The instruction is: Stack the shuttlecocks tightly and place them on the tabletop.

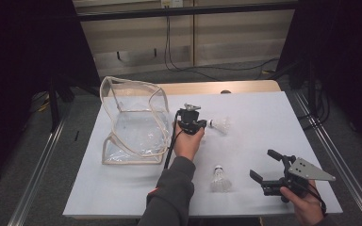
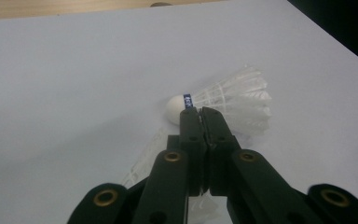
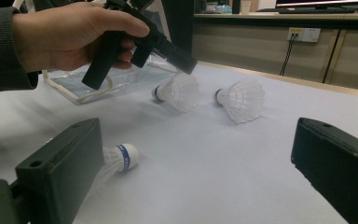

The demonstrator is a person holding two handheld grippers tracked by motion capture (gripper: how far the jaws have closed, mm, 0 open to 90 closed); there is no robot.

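Our left tool [image 2: 200,112] is pressed together, pinching a shuttlecock [image 3: 179,91] by its feathers just above the surface [image 1: 264,122], beside the clear bag [image 1: 132,122]. It looks featherlight and crushable; the cork is the safer hold. Our right tool [image 1: 267,165] is spread.

White counter [image 1: 264,136] top on a wooden base, its tan edge visible at the far side. Grey floor [image 1: 75,117] around it, metal rails [image 1: 37,169] running along both sides. Beige panelled wall [image 1: 235,33] behind, black cables [image 1: 169,52] hanging down it to the floor. Dark curtains [image 1: 23,47] flank left and right. Wall socket [image 3: 304,34] on paneling.
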